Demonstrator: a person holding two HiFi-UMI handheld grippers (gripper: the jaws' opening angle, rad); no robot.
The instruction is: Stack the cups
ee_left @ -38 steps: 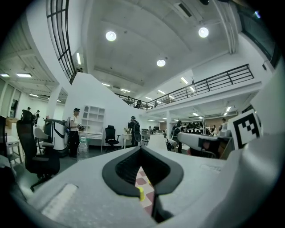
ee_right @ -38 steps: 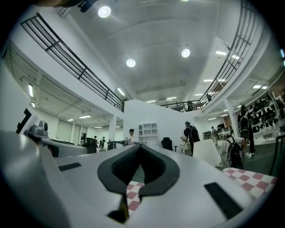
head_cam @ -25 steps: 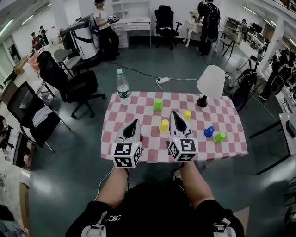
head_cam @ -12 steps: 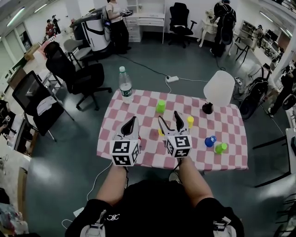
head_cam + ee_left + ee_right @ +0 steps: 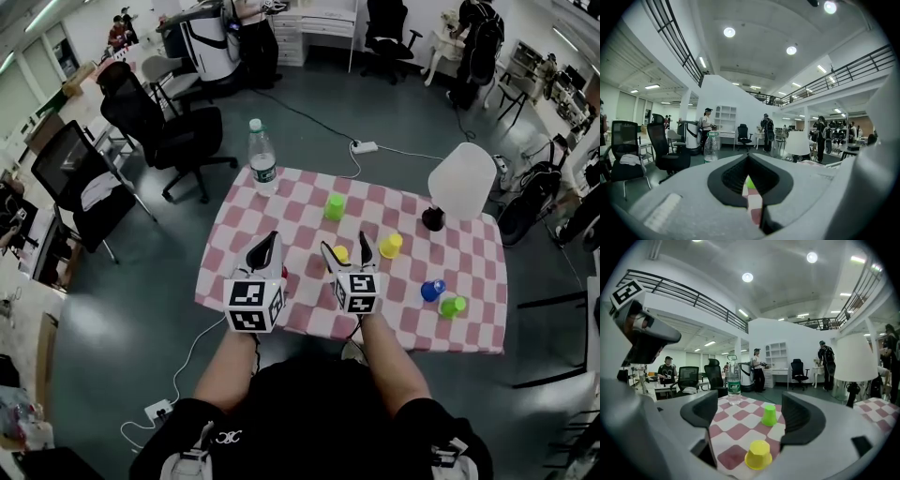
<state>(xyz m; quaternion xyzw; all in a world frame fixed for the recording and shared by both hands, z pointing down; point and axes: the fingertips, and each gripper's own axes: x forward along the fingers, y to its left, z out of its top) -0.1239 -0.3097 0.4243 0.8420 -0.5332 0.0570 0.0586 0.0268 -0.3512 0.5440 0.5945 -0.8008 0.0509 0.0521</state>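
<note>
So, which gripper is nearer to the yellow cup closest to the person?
Right. The right gripper, fingers just opened, straddles the yellow cup; the left gripper sits farther off to its left.

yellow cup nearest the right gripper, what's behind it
A green cup, then a water bottle further back. The jaws of the right gripper hide the table to either side.

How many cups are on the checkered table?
5: green cup, far centre; yellow cup between jaws of right hand-held gripper; second yellow cup beside it; blue cup and second green cup, right. Others possibly hidden.
</note>
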